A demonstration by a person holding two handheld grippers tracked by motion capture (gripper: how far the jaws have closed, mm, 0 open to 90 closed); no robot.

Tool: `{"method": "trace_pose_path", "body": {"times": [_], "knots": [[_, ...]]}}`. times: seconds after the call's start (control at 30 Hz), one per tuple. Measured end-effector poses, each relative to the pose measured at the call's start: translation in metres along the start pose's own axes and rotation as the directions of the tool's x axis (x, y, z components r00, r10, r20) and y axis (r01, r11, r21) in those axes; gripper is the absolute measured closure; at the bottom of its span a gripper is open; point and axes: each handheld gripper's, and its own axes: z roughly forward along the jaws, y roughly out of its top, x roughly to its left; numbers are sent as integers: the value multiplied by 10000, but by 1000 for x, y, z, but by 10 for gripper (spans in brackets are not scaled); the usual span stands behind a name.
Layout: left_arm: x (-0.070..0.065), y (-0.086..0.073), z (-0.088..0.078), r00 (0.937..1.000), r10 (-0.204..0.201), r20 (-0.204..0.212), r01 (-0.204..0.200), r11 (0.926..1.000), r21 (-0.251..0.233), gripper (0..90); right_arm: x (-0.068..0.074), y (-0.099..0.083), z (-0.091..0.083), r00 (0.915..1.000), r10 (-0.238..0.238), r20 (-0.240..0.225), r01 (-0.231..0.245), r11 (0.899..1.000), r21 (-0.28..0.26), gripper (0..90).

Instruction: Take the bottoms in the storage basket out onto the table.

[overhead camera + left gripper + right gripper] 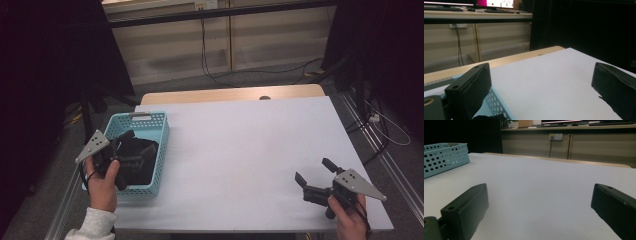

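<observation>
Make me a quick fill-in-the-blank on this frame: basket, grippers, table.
1. The perforated basket at the table's left edge is light ____ in colour.
2. The dark cloth lies ____ the basket.
3. The left gripper is over the basket, and its jaws stand ____.
4. The right gripper is over the bare ____ sheet that covers the table.

Missing words: blue; inside; open; white

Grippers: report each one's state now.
Left gripper: open, empty, over the blue basket.
Right gripper: open, empty, above the white table.
</observation>
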Motion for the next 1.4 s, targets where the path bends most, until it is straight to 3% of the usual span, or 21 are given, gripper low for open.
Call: {"method": "trace_pose_path", "body": {"times": [0.1, 0.2, 0.3, 0.43, 0.57, 0.77, 0.93, 1.1, 1.27, 1.4], "knots": [[9, 2, 1, 10000, -38, 41, 37, 9999, 140, 26, 1, 0, -1, 10000, -39, 12, 39, 10000, -2, 5], [20, 2, 6, 9997, 148, -187, -135, 9975, 687, 26, 0, -1, -3, 9999, -108, -4, 108, 9999, 64, 5], [29, -1, 9, 9997, 40, -261, -18, 9964, 852, 28, -2, -1, -4, 10000, -56, 42, 56, 10000, 64, 5], [40, -9, 13, 9986, -40, -525, 101, 9930, 1173, 27, -3, -1, -4, 10000, -4, 54, 3, 10000, 41, 5], [53, -20, 19, 9988, 188, -456, -113, 9872, 1592, 27, -3, -1, 0, 10000, -11, -37, 11, 10000, 71, 5], [68, -29, 22, 9987, 131, -498, -31, 9805, 1966, 28, -3, -2, 0, 9999, -13, -111, 14, 9999, 103, 5], [73, -37, 25, 9976, 576, -383, -457, 9641, 2616, 29, -1, -1, -2, 9998, -109, -145, 110, 9999, 67, 5], [79, -48, 29, 9971, 703, -295, -574, 9472, 3153, 30, 1, 0, -3, 9997, -183, -147, 184, 9998, 45, 5], [84, -55, 31, 9979, 609, -237, -498, 9431, 3286, 30, 1, 0, -4, 9997, -180, -168, 181, 9998, 96, 5], [86, -59, 33, 9978, 659, -45, -601, 9341, 3520, 30, 0, -1, -6, 9997, -171, -148, 173, 9998, 93, 5]]}}
